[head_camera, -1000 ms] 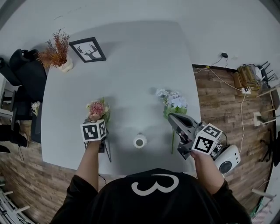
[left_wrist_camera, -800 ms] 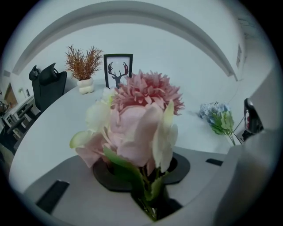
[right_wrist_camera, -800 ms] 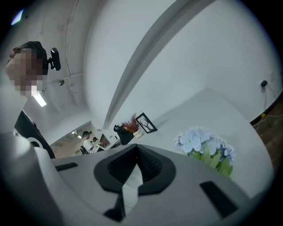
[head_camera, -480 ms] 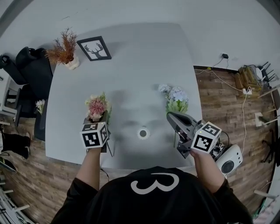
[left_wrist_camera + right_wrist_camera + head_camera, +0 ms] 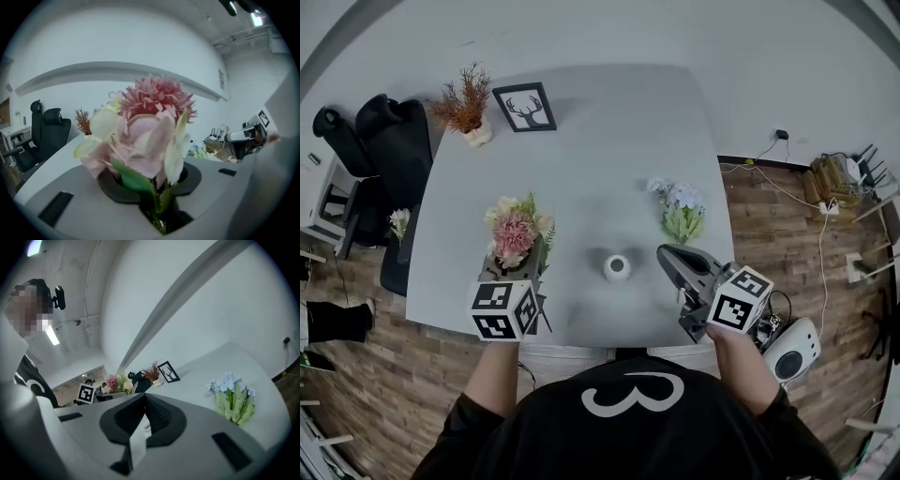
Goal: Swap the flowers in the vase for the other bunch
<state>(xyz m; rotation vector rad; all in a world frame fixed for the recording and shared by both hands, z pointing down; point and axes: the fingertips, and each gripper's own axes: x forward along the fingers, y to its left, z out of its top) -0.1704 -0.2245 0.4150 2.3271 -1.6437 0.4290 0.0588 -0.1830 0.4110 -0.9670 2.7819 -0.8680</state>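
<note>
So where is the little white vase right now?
In the head view the white vase stands empty on the grey table, between the pink bunch held in the left gripper and the blue bunch lying to its right.

Lighting's bright and pretty even, coming from ceiling lights (image 5: pixel 255 18), so the grey surface (image 5: pixel 609 141) just gets soft, faint shadows. Heavy fisheye bending in every view with dark rounded corners, and the pink flowers (image 5: pixel 150 126) right up close look kinda soft.
</note>
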